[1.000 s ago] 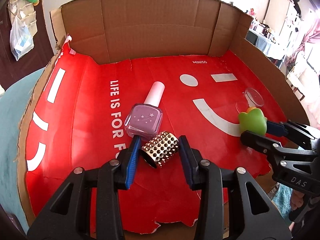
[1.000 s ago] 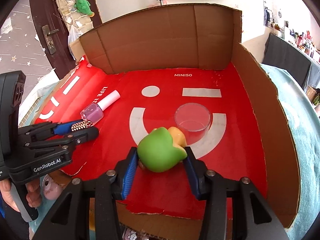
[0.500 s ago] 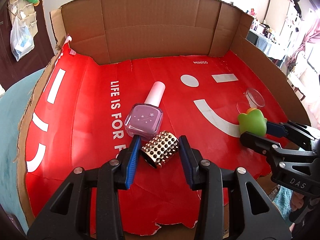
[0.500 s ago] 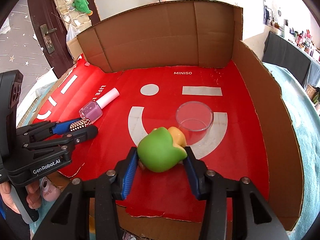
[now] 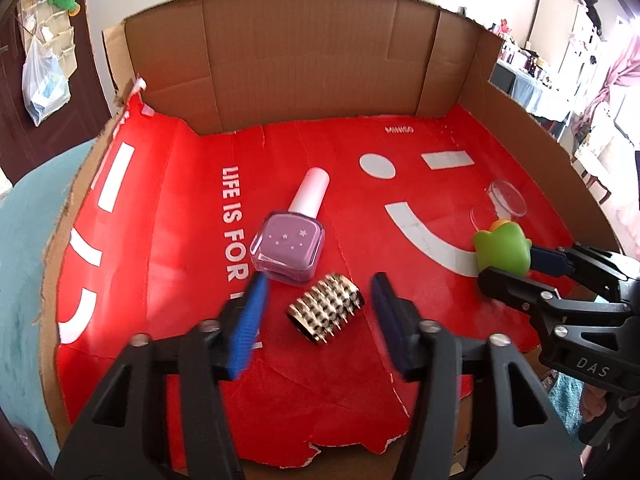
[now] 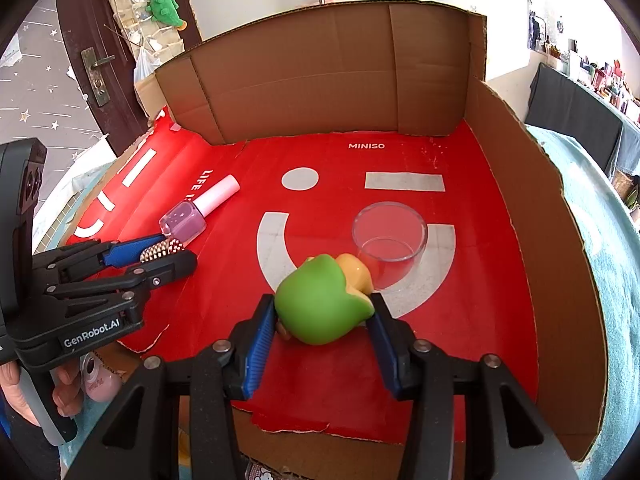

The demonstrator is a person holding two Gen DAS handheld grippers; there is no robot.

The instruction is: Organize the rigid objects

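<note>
A gold studded cylinder (image 5: 326, 308) lies on its side on the red floor of the cardboard box (image 5: 304, 68). My left gripper (image 5: 319, 280) straddles it, jaws opening, with a gap between each blue pad and the studs. Just beyond it lies a lilac nail polish bottle (image 5: 290, 246) with a white cap. My right gripper (image 6: 322, 306) is shut on a green and orange toy (image 6: 320, 300) low over the floor. A clear round cup (image 6: 390, 240) stands right behind the toy. In the right wrist view the left gripper (image 6: 176, 248) and the cylinder (image 6: 160, 249) show at left.
Cardboard walls (image 6: 320, 76) close the back and right side of the box; the front edge is torn and low. A pink object (image 6: 98, 380) lies outside the box by the person's hand (image 6: 24, 400). Teal cloth (image 6: 616, 280) surrounds the box.
The left jaws have spread apart and let go of the studded cylinder, which now lies free between them. The right gripper and the green toy have not moved.
</note>
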